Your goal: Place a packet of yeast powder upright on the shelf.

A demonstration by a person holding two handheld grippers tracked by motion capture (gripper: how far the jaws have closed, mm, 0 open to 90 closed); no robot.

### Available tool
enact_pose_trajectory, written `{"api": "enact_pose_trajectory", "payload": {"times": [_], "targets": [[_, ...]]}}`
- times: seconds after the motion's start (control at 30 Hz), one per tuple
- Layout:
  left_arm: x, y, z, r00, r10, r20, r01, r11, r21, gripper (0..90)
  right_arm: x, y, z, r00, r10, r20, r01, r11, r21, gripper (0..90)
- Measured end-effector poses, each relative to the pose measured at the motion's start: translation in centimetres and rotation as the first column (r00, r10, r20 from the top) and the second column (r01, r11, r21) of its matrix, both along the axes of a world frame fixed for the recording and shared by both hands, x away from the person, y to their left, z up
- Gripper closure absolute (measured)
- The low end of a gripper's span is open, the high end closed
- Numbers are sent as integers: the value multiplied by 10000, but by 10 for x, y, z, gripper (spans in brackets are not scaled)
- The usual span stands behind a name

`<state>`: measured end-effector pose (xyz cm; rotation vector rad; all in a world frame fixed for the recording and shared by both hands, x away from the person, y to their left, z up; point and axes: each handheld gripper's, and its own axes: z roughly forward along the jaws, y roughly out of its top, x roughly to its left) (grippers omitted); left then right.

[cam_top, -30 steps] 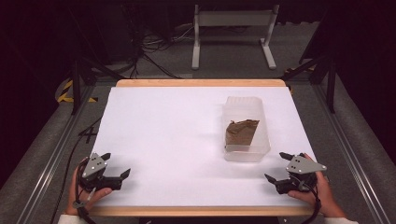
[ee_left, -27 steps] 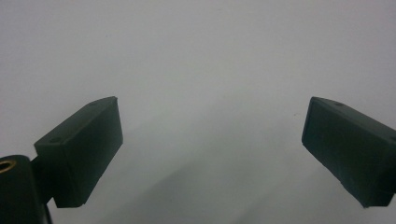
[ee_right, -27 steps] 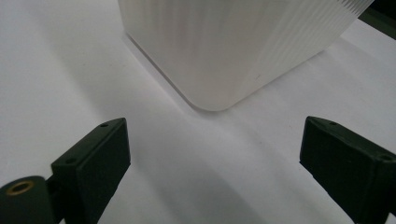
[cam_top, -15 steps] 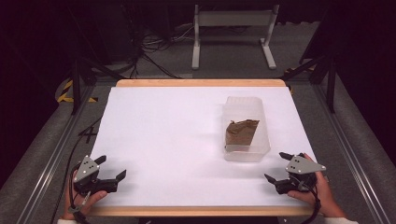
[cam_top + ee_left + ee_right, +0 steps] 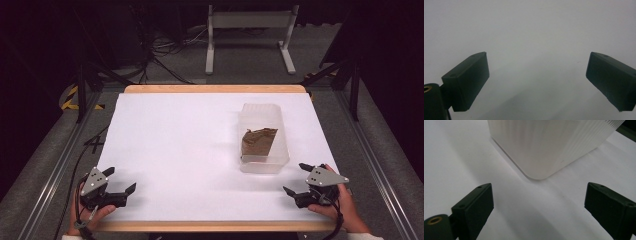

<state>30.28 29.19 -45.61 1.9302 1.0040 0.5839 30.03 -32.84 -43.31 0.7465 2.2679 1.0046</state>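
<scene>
In the high view the left gripper (image 5: 119,181) and the right gripper (image 5: 298,178) rest at the near table (image 5: 175,135) corners, both spread wide and empty. A clear plastic container (image 5: 263,137) holds a brown paper piece (image 5: 258,142).

Left gripper view — the jaws stand far apart over the white surface (image 5: 529,37).

Right gripper view — the jaws are wide apart, the container (image 5: 544,145) corner just ahead, not touching.

Both grippers, the left gripper (image 5: 120,181) and the right gripper (image 5: 297,178), are black with blocky fingers (image 5: 466,81), grey three-cornered top plates, and a brass-coloured screw hole beside one finger.

White metal stand (image 5: 248,30) and cables (image 5: 165,50) beyond the table (image 5: 215,89).
</scene>
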Motion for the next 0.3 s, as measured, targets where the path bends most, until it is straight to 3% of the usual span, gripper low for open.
{"api": "enact_pose_trajectory", "payload": {"times": [0.3], "targets": [[0,-2,1,10000,68,63,-68,10000,69,48,0,-1,0,10000,-8,-5,8,10000,27,93]]}}
